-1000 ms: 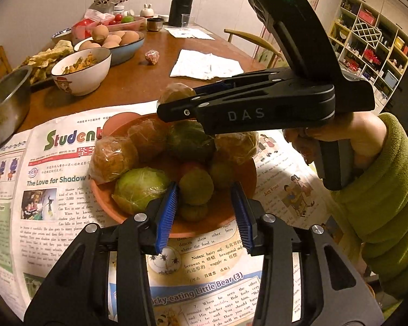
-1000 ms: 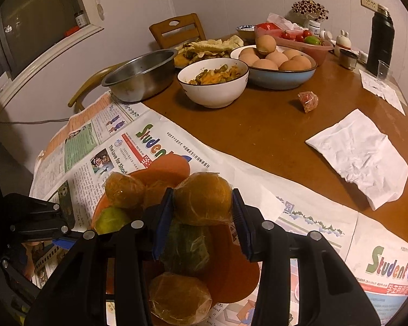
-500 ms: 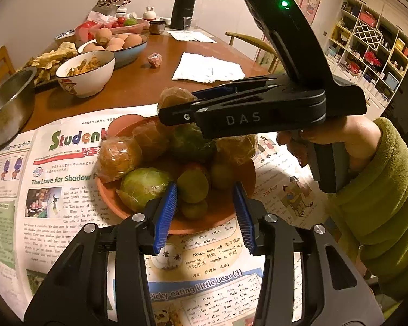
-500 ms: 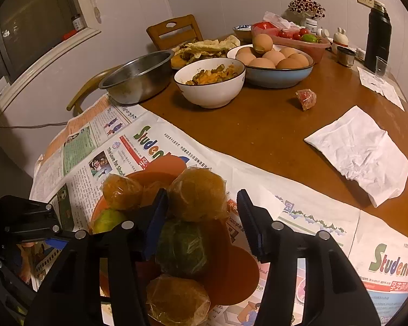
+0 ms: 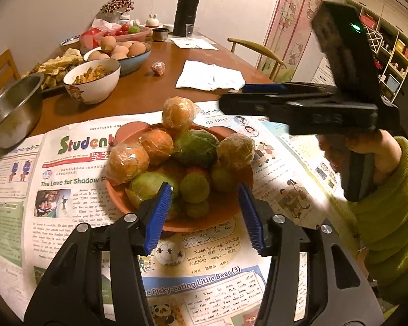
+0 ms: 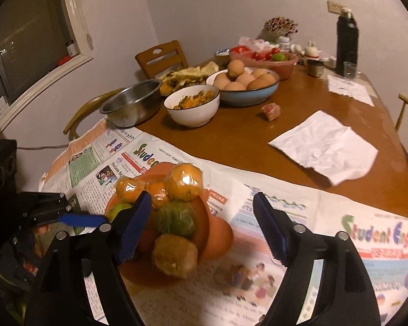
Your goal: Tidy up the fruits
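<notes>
An orange plate (image 5: pixel 231 212) on newspaper holds a heap of plastic-wrapped oranges, green citrus and small green fruits. One wrapped orange (image 5: pixel 178 114) (image 6: pixel 183 182) rests free on top at the far side. My right gripper (image 6: pixel 202 201) (image 5: pixel 235 95) is drawn back from it; its jaws are opening wide with nothing pressed between them. My left gripper (image 5: pixel 204 198) hovers over the plate's near rim. Its jaws are opening too, and small green fruits (image 5: pixel 194 187) lie beyond them, untouched. In the right wrist view, one blue pad (image 6: pixel 81 220) of the left gripper shows at the left.
Past the newspaper (image 5: pixel 68 190) stand a steel bowl (image 5: pixel 11 108), a white bowl of food (image 5: pixel 92 81), a blue bowl of eggs (image 6: pixel 247 84), a wrapped sweet (image 5: pixel 158 68), a white napkin (image 6: pixel 326 146) and a black flask (image 5: pixel 186 11). Chairs ring the table.
The right gripper opened, left the wrapped orange on top of the heap and pulled away to the right. The left gripper's jaws widened a little.
</notes>
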Demonstrator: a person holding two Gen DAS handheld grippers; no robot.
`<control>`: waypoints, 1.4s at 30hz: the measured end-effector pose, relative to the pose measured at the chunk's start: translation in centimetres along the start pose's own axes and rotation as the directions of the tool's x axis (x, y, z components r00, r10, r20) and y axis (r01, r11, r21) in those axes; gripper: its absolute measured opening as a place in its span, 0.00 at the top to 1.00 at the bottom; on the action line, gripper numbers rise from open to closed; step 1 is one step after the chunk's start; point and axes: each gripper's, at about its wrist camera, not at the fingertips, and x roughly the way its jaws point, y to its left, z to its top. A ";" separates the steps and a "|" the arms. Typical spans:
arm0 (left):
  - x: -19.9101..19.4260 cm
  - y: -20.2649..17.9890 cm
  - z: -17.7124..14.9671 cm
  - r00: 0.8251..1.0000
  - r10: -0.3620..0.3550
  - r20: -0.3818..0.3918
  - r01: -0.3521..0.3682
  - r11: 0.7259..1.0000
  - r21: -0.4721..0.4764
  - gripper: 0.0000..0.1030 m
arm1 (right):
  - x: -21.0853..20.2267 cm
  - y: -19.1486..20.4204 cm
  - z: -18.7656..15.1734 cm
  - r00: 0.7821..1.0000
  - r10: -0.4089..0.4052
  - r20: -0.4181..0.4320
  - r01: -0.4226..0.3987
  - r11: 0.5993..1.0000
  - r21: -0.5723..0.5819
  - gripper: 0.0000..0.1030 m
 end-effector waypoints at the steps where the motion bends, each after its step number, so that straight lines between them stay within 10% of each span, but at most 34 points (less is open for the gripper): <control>1: -0.1 0.0 0.0 1.000 0.002 0.003 -0.002 1.000 -0.001 0.58 | -0.5 0.1 -0.2 1.000 -0.008 0.009 0.008 1.000 -0.001 0.22; 28: -5.1 0.8 -0.9 0.988 0.114 0.104 -0.109 0.993 -0.050 0.11 | -9.1 5.3 -4.2 0.982 -0.080 0.170 0.086 0.996 -0.029 0.05; 42: -6.2 1.4 -4.1 0.981 0.169 0.094 -0.154 0.977 -0.147 0.09 | -8.9 8.8 -8.1 0.981 -0.132 0.143 0.136 0.991 -0.021 0.05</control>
